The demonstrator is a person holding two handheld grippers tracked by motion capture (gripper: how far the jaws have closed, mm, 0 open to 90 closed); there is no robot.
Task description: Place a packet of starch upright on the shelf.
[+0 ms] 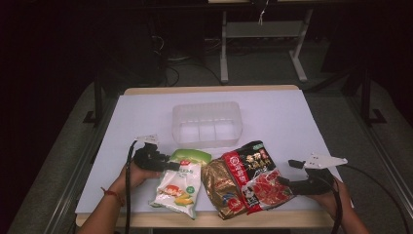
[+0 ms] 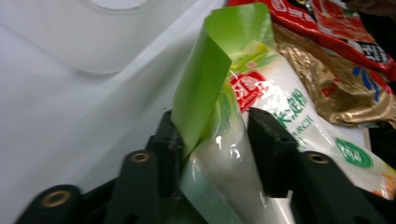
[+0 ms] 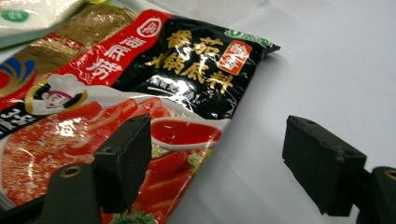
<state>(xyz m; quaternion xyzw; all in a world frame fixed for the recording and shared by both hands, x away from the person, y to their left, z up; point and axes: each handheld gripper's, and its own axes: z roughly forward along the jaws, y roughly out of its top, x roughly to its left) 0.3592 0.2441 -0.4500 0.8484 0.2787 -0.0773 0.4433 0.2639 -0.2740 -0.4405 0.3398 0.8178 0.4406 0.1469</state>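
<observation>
White sheeting covers the surface (image 1: 292,122), with a pale wooden edge showing at the far and near sides. We see it standing on a grey carpeted floor (image 1: 336,112) in a dim room, with the white legs of another desk (image 1: 224,53) and loose cables behind it. A clear plastic tub (image 1: 207,124) sits near the middle of the surface. Just in front of it lie three packets: the green-and-white starch bag (image 1: 181,183) at the left, a gold packet (image 1: 221,187) beside it, and a red-and-black soup-base packet (image 1: 255,175) overlapping the gold one. Our left tool (image 1: 168,163) has its jaws pinched on the starch bag's upper left corner, which folds up between them. Our right tool (image 1: 282,181) stands wide, one jaw over the soup-base packet's right edge, not gripping it.
</observation>
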